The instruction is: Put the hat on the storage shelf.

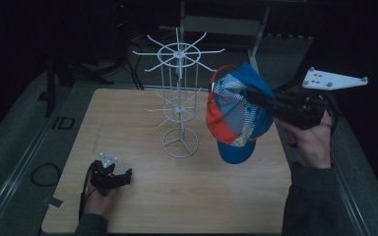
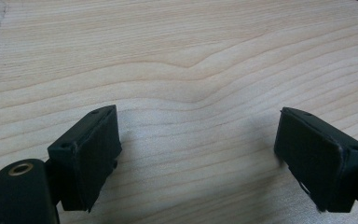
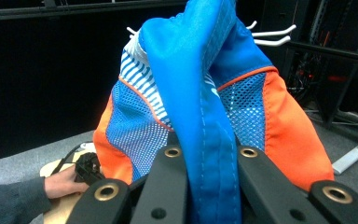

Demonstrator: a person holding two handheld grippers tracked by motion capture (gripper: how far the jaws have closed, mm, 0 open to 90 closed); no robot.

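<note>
1. The cap (image 3: 205,121), nearest the camera in the right gripper view, is a blue, orange and mesh piece; a fold of its blue fabric runs down between the two black jaws, which are clamped tight on it.
2. The desk (image 1: 142,196) is a pale wood-grain top. The cap hangs in the air above its right part, clear of the surface.
3. The rack (image 1: 178,105) is a white wire stand with a round base and two tiers of radiating hooks. It stands upright near the middle of the desk, just left of the cap. Whether the cap touches a hook cannot be told.
4. The right gripper (image 1: 256,96) is held up by the person's right hand (image 1: 312,140) and points left toward the rack, with the cap dangling from its tip.
5. The left gripper (image 2: 198,154) rests low at the desk's near left corner in the left hand (image 1: 98,199). Its jaws stand wide apart over bare wood, with nothing between them.
</note>
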